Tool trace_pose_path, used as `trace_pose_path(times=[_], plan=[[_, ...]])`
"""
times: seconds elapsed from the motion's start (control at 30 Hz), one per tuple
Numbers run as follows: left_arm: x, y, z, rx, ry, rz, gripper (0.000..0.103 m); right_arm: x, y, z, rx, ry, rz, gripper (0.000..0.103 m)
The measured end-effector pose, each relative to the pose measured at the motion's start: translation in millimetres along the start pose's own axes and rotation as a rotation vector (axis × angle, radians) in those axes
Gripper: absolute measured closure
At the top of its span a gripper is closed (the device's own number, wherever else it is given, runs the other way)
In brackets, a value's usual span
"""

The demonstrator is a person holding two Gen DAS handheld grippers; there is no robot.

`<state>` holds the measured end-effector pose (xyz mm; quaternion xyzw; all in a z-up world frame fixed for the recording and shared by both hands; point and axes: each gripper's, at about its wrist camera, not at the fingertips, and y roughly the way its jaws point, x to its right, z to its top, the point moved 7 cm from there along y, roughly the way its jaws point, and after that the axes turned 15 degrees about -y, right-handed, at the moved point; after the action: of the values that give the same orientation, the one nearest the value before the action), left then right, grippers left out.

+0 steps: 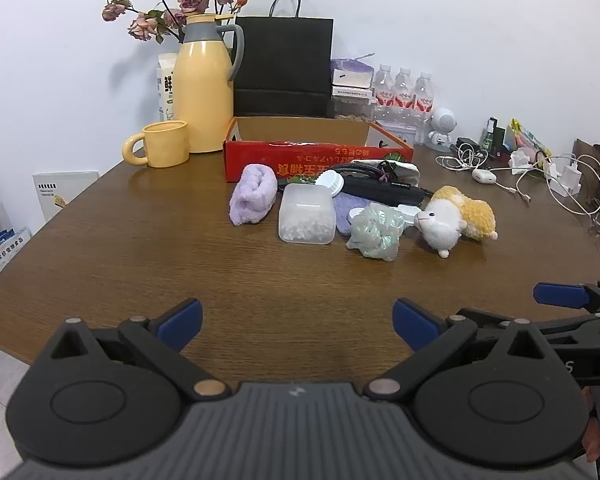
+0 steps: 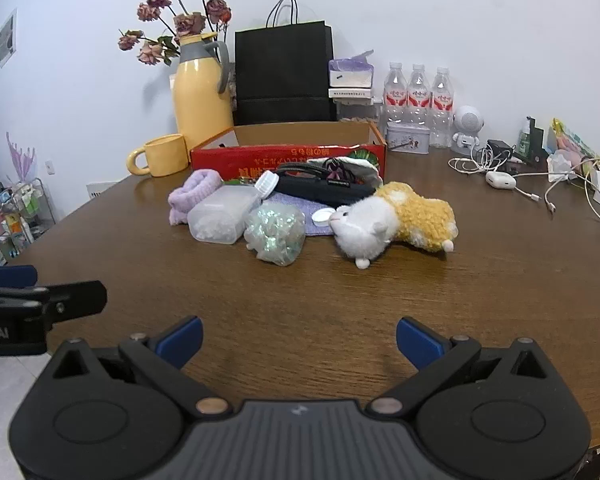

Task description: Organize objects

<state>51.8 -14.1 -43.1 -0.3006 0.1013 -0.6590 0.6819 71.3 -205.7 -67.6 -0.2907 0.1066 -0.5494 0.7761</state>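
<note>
Left wrist view. Left gripper [image 1: 298, 322] low over the near edge of the wooden table [image 1: 120, 248], jaws spread wide, nothing between them. Right gripper's blue pad and black linkage enter at the right edge. Count on table: one red cardboard box [image 1: 318, 156], open-topped, at centre back; one lilac fuzzy roll [image 1: 253, 194] touching the box front; one clear plastic container [image 1: 307, 214] with white granules, just right of the roll; one crinkled pale-green bag [image 1: 376, 232]; one white-and-yellow plush toy [image 1: 454, 218]; one black pouch [image 1: 384, 190] behind them. Behind the box: one yellow thermos jug [image 1: 204, 88], one yellow mug [image 1: 162, 144], one black paper bag [image 1: 284, 64], three water bottles [image 1: 404, 90]. The cluster lies well ahead of the fingers, slightly right of centre.

Right wrist view. Right gripper [image 2: 299, 340] likewise spread wide and empty, above the near table edge. Left gripper visible at the left edge. Same single items: container [image 2: 222, 216], green bag [image 2: 276, 232], plush toy [image 2: 392, 220] on its side, lilac roll [image 2: 192, 196], pouch [image 2: 328, 186], box [image 2: 288, 152]. Three bottles [image 2: 418, 92] again. The plush toy lies ahead, slightly right of the gap; the green bag is nearly dead ahead.
</note>
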Motion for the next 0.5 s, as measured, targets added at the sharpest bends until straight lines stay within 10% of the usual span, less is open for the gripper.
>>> trace_pose_path(times=[0.5], plan=[[-1.3,1.8,-1.5,-0.007,-0.004,0.008,0.0,-2.2,1.4,0.2,0.002,-0.009,0.004,0.0]])
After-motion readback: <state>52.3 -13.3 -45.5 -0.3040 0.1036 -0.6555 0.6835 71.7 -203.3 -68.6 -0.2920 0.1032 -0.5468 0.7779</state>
